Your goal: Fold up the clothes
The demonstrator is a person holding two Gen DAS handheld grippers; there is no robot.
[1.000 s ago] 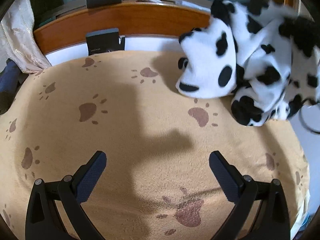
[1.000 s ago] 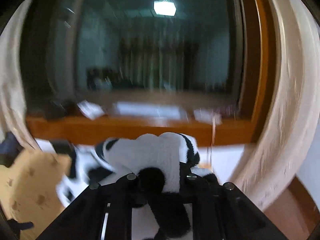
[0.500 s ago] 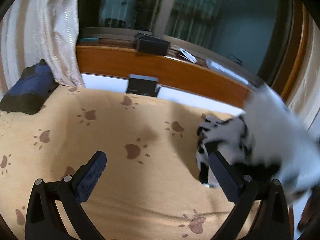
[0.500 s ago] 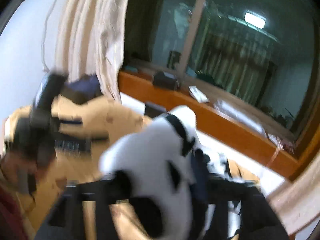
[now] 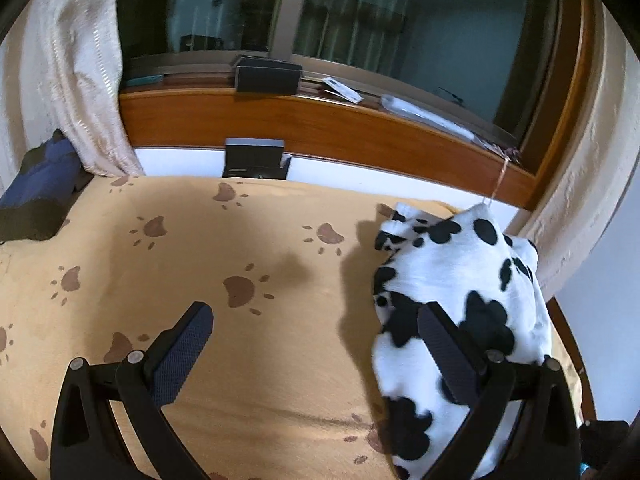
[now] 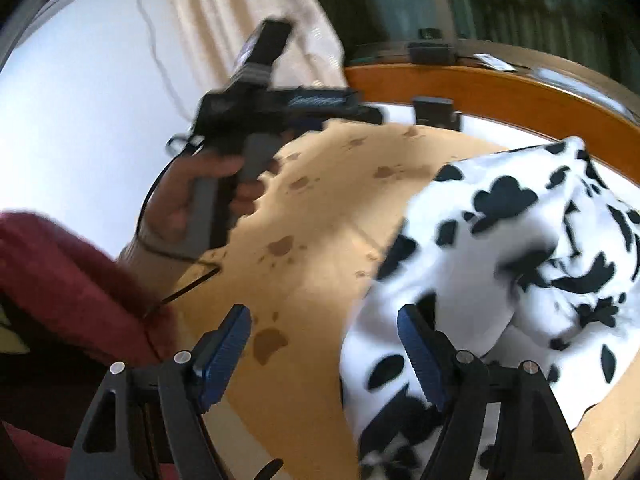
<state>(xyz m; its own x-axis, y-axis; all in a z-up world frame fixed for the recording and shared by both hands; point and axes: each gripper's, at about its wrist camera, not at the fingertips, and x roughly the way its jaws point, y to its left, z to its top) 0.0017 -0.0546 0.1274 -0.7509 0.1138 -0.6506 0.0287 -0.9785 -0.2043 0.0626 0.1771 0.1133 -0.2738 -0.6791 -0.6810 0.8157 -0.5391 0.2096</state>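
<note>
Tan paw-print blanket (image 5: 168, 264) spreads below us; our left gripper (image 5: 316, 356) hangs wide, empty, and our right gripper (image 6: 324, 344) has just sprung apart, with nothing between its pads (cow-spotted garment (image 6: 520, 248) heaped at the blanket's right).

cow-print fleece garment (image 5: 460, 280) | crumpled heap | on paw-print blanket (image 5: 240, 240), rt side

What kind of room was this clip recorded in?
Probably a bedroom at home: a tan paw-print blanket spread over a bed-like surface, cream curtains beside a dark window with a wooden sill, and a black-spotted white fleece garment.
</note>
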